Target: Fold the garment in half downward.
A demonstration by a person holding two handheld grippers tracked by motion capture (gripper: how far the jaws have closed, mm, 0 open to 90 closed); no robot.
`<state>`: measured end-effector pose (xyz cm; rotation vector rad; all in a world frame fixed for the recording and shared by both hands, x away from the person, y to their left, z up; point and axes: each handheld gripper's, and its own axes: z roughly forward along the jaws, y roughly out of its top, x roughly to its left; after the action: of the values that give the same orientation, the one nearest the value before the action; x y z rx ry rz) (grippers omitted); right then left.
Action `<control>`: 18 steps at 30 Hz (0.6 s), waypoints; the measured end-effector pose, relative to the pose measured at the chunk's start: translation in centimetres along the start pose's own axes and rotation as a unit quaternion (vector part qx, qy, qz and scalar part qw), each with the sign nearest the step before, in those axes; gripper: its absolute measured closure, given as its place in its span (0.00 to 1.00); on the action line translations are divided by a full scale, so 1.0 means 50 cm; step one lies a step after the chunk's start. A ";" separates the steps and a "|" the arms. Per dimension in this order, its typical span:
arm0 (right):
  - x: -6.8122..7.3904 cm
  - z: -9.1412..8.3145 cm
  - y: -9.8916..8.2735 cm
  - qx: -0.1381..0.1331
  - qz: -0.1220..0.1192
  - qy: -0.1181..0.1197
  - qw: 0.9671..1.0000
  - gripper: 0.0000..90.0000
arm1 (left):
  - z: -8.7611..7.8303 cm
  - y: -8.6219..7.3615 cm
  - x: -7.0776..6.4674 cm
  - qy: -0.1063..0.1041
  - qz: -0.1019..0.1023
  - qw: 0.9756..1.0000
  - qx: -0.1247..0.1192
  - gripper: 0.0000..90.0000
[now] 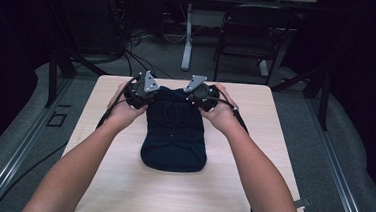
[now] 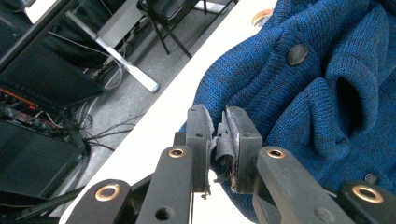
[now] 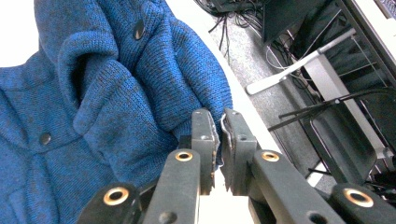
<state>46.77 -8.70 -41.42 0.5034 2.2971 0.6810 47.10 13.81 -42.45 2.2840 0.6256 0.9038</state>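
High view shows one wooden table (image 1: 120,181) with one dark blue knitted garment (image 1: 175,135) lying flat in its middle, nearer the far edge. Two hands come in from the near edge; the left gripper (image 1: 141,91) and the right gripper (image 1: 202,94) each sit at a far corner of the garment

Left gripper view shows the two black jaws almost closed, pinching a thin fold of the knit edge between them. Two dark buttons, one (image 2: 297,54) up on the front and another (image 2: 372,178) low at the right, are visible here

Right gripper view shows its jaws nearly shut too, with a small bit of the blue edge caught between them, close to the table's edge

I judge both holds are shallow: if the hands lift or pull apart quickly, the loose knit could slip out of one gripper, and the garment would sag or twist
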 end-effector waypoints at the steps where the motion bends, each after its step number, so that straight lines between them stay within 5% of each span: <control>1: -0.003 0.001 0.002 0.002 -0.001 -0.001 1.000 0.93 | 0.002 0.003 0.004 0.001 0.001 1.000 0.001 0.90; 7: -0.028 0.009 0.023 0.008 0.004 -0.006 1.000 0.93 | 0.005 0.028 0.031 0.017 -0.015 1.000 -0.001 0.90; 10: -0.043 -0.006 0.040 -0.014 0.013 -0.035 0.999 0.93 | -0.017 0.044 0.045 0.040 -0.040 0.998 -0.034 0.90; 12: -0.048 -0.019 0.043 -0.035 0.028 -0.043 0.998 0.92 | -0.025 0.044 0.036 0.045 -0.033 0.998 -0.043 0.90; 18: -0.001 -0.009 -0.010 -0.015 -0.001 -0.017 1.000 0.93 | -0.017 -0.011 -0.034 0.017 0.010 0.999 -0.027 0.90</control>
<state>46.41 -9.23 -41.41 0.4935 2.2519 0.7000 45.28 13.46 -43.06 2.2342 0.5869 0.9590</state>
